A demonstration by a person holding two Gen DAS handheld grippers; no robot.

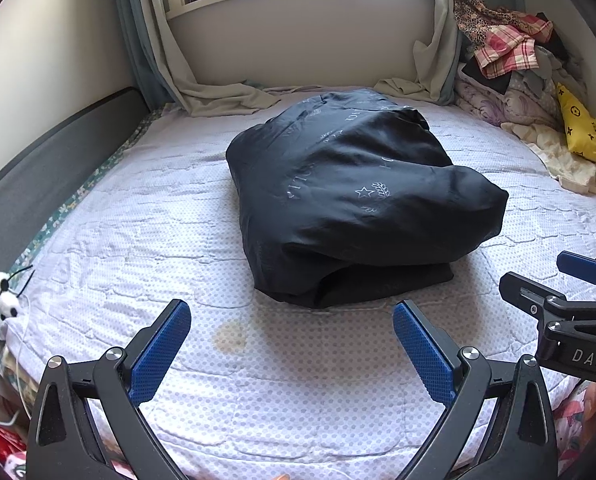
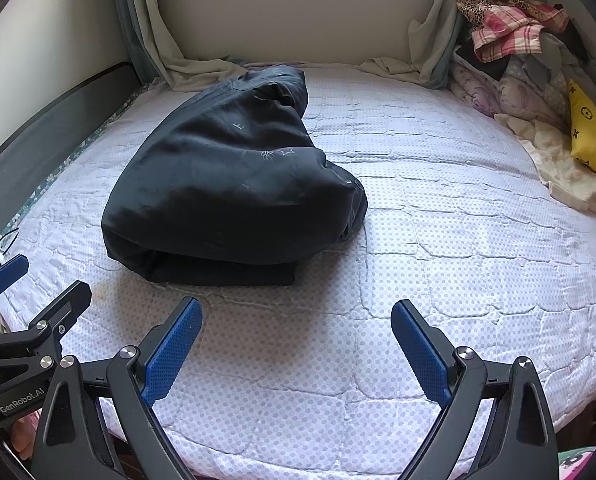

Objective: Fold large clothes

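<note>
Black, slippery-looking fabric sits bundled in the middle of the left wrist view: the dark garment is folded into a thick, puffy stack on the white quilted mattress, its faint pale print of stars and letters showing on top. In the right wrist view the same bundle lies left of centre, with a flatter layer poking out beneath its near edge. Both tools hang just short of it over bare mattress, touching nothing. The left gripper has its 2 blue pads spread wide with nothing between them, and the right gripper is likewise spread wide and empty; its side profile shows at the right edge of the left wrist view. By my reading the fold is nearly done, perhaps finished. The risk from here is in the bundle itself: the upper layers balloon and overhang toward the right, so the cloth may spring back and slide off the lower layer if left unpressed. A pinch that catches only the top sheet would likely peel the stack open. A heap of other clothes sits in the upper right corner, well apart from the work.
</note>
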